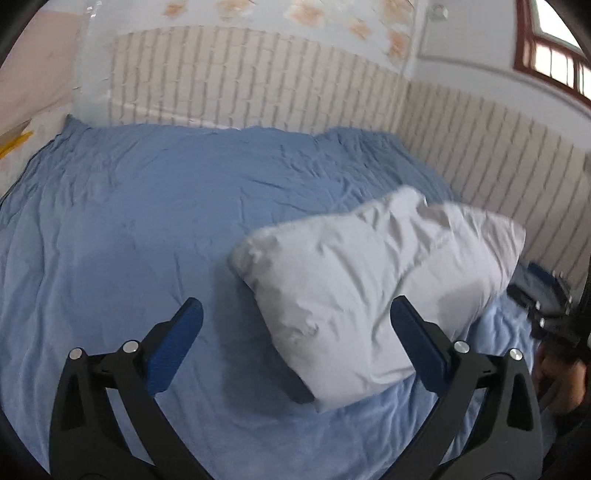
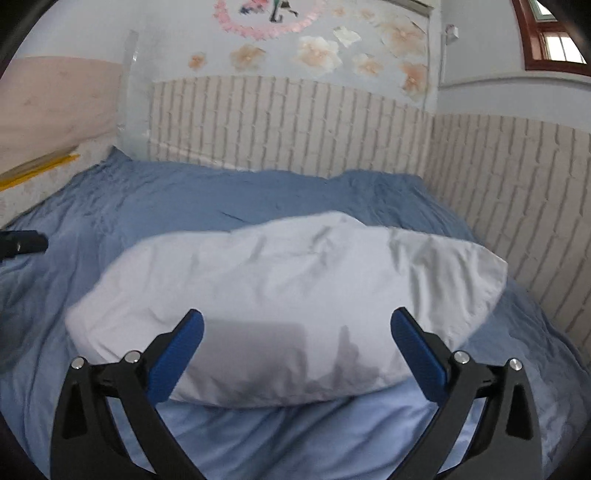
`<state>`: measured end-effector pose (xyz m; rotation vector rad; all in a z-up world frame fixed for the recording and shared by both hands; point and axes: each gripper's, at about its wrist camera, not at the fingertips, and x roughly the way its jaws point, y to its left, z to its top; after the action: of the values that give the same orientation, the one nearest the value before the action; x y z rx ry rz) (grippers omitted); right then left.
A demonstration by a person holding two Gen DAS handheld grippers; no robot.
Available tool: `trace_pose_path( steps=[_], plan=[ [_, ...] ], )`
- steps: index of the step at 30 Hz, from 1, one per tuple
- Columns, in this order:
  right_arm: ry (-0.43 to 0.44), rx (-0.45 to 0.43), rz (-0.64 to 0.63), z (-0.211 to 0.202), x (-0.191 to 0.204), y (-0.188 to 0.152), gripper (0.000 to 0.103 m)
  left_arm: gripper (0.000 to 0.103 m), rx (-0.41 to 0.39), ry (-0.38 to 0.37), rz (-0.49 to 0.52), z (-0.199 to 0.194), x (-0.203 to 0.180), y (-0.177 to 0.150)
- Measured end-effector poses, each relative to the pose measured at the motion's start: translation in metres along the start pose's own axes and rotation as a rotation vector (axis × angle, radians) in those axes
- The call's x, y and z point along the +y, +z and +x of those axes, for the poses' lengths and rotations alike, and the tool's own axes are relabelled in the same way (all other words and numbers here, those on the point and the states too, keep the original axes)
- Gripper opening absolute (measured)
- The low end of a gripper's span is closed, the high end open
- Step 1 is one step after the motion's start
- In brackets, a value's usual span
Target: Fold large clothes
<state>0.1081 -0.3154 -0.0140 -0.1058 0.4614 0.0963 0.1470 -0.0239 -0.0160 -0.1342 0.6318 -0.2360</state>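
Both claws stand wide apart and carry nothing: left claw (image 1: 295,325) hovers over the bed (image 1: 129,240) with the white garment (image 1: 369,288) partly between its blue pads (image 1: 177,347) but not pinched, and right claw (image 2: 297,334) sits just short of the same garment (image 2: 288,295), pads clear of the cloth. Garment lies as a puffy, roughly rectangular bundle on the blue sheet, toward the brick-pattern wall (image 1: 480,147) on the right side of the bed, near the front edge; it looks already folded down, edges tucked under, a few creases on top. Judgement: the pile rests free so a fold is done or nearly done, and open claws fit a release or a setup for a new pinch, cannot tell which. Both views are motion-blurred. Right claw also shows at the right edge of the left view, held by a hand (image 1: 561,387). Flower stickers (image 2: 317,51) and a pink wreath decal (image 2: 266,18) on the wall; dark marks inside the wreath may be lettering, too blurred to read. No brand or label visible on garment or claws.
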Motion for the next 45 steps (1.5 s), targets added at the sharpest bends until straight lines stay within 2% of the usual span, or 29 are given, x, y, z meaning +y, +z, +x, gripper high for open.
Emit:
trace_pose_path(
  steps=[4, 6, 8, 11, 14, 16, 19, 20, 24, 26, 32, 36, 42, 45],
  plan=[
    [-0.004, -0.03, 0.03, -0.011, 0.01, -0.011, 0.101, 0.1, -0.032, 0.09, 0.013, -0.032, 0.02, -0.005],
    [0.0, -0.038, 0.063, -0.029, 0.019, -0.019, 0.101, 0.1, -0.036, 0.12, -0.026, -0.041, 0.029, -0.011],
    [0.005, -0.05, 0.093, -0.039, 0.034, -0.029, 0.101, 0.1, -0.022, 0.138, -0.063, -0.048, 0.037, -0.031],
    [0.023, -0.044, 0.065, -0.042, 0.058, -0.04, 0.101, 0.1, -0.026, 0.203, -0.119, -0.041, 0.043, -0.076],
    [-0.083, -0.056, -0.059, -0.035, 0.085, -0.045, 0.101, 0.1, 0.067, 0.191, -0.164, -0.01, 0.042, -0.087],
    [-0.176, -0.083, -0.137, -0.034, 0.098, -0.05, 0.101, 0.1, 0.011, 0.205, -0.135, -0.009, 0.034, -0.082],
    [-0.172, -0.088, -0.128, -0.04, 0.101, -0.05, 0.101, 0.1, -0.166, 0.316, -0.018, -0.028, 0.023, -0.077],
    [-0.17, -0.09, -0.116, -0.042, 0.1, -0.049, 0.101, 0.1, -0.18, 0.351, -0.002, -0.029, 0.022, -0.076],
    [-0.175, -0.089, -0.077, -0.047, 0.096, -0.048, 0.101, 0.1, -0.129, 0.352, -0.049, -0.021, 0.032, -0.078],
    [-0.176, -0.082, -0.076, -0.047, 0.094, -0.048, 0.101, 0.1, -0.115, 0.373, -0.041, -0.018, 0.032, -0.079],
    [-0.188, -0.074, -0.043, -0.045, 0.088, -0.05, 0.101, 0.1, -0.123, 0.373, -0.025, -0.019, 0.028, -0.08],
    [-0.203, -0.03, 0.0, -0.039, 0.079, -0.051, 0.101, 0.1, -0.119, 0.358, -0.021, -0.023, 0.024, -0.086],
    [-0.2, -0.027, 0.063, -0.055, 0.066, -0.055, 0.101, 0.1, -0.103, 0.36, 0.057, -0.02, 0.014, -0.096],
    [-0.206, -0.007, 0.08, -0.061, 0.062, -0.064, 0.101, 0.1, -0.101, 0.347, 0.064, -0.024, 0.009, -0.102]
  ],
)
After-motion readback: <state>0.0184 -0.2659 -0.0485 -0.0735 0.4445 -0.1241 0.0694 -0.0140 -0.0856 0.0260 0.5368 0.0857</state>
